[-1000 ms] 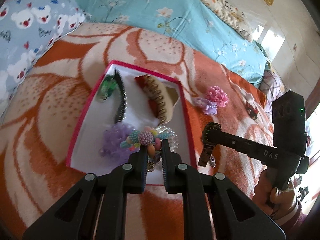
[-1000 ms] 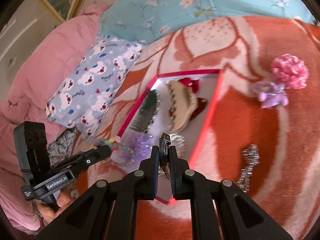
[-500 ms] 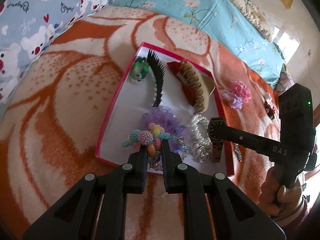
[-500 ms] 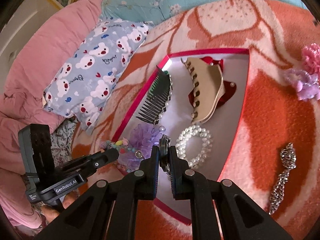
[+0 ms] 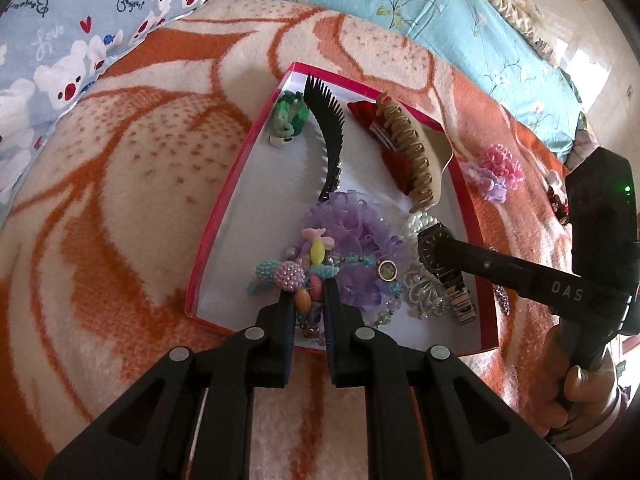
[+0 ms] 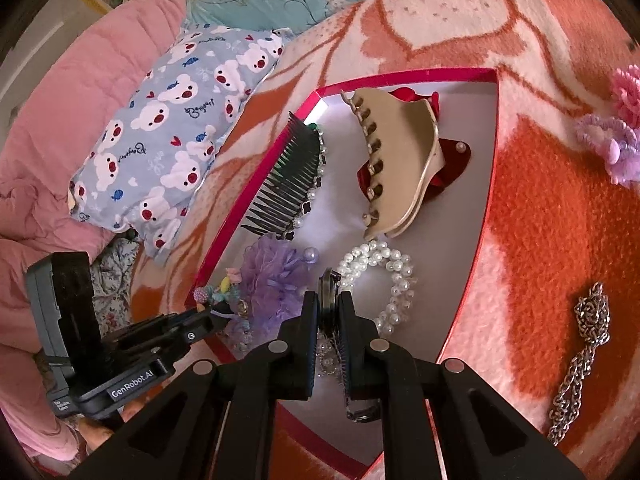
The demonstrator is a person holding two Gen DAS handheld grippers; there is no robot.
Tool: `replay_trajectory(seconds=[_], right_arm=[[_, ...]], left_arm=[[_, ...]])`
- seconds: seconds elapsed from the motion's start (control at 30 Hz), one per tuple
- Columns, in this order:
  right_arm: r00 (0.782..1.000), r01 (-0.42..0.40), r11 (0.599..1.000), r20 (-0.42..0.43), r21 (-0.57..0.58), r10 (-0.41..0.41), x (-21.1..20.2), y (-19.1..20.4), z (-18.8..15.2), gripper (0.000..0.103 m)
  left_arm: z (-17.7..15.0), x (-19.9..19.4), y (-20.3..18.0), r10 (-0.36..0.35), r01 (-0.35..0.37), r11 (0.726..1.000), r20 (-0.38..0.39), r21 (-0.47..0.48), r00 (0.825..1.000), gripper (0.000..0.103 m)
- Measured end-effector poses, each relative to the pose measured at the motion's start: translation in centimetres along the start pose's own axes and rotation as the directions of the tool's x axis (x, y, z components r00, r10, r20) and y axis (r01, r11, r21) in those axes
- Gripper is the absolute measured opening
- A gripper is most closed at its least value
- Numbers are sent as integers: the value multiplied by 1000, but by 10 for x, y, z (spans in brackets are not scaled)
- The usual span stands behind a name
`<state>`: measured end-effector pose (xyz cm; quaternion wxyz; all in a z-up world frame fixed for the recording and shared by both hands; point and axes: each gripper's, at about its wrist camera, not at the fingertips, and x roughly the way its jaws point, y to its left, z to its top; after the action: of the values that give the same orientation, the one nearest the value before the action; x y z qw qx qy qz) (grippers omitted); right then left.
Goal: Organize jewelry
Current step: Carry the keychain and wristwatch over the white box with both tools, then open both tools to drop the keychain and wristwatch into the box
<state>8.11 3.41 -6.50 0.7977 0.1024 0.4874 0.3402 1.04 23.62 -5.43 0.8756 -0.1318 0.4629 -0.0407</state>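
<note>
The left gripper [image 5: 306, 300] has its jaws clamped on a beaded bracelet [image 5: 316, 268] over the red tray [image 5: 216, 220], at 6 o'clock of the purple scrunchie [image 5: 352, 232]. The right gripper [image 6: 329, 312] grips a wristwatch [image 6: 329, 300] (its band dangling) at 9 o'clock of the pearl bracelet [image 6: 390, 276].

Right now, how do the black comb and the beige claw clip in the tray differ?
The black comb is thin with fine straight teeth and a pearl-trimmed spine; the beige claw clip is bulkier with thick hooked teeth. The comb lies near the tray's red edge; the clip rests on a red piece. Both lie inside the tray.
</note>
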Motion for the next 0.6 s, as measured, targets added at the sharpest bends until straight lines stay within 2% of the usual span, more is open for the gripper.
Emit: replay_trajectory(seconds=[0.3, 0.37, 0.47, 0.57, 0.6], right_arm=[[1000, 2, 1000, 2, 8, -2, 2, -1, 0, 10], [1000, 5, 1000, 3, 9, -5, 2, -1, 0, 14], [1000, 3, 1000, 5, 21, -3, 1, -3, 1, 15], [1000, 2, 1000, 6, 27, -2, 0, -3, 0, 16], [1000, 2, 1000, 8, 25, -2, -1, -3, 1, 18]], left_arm=[[0, 0, -3, 22, -22, 1000, 0, 16, 1000, 11], [0, 0, -3, 22, -22, 1000, 0, 16, 1000, 11], [0, 0, -3, 18, -18, 1000, 0, 14, 1000, 12], [0, -2, -2, 9, -9, 1000, 2, 9, 1000, 18], [0, -3, -2, 10, -10, 1000, 5, 9, 1000, 24]])
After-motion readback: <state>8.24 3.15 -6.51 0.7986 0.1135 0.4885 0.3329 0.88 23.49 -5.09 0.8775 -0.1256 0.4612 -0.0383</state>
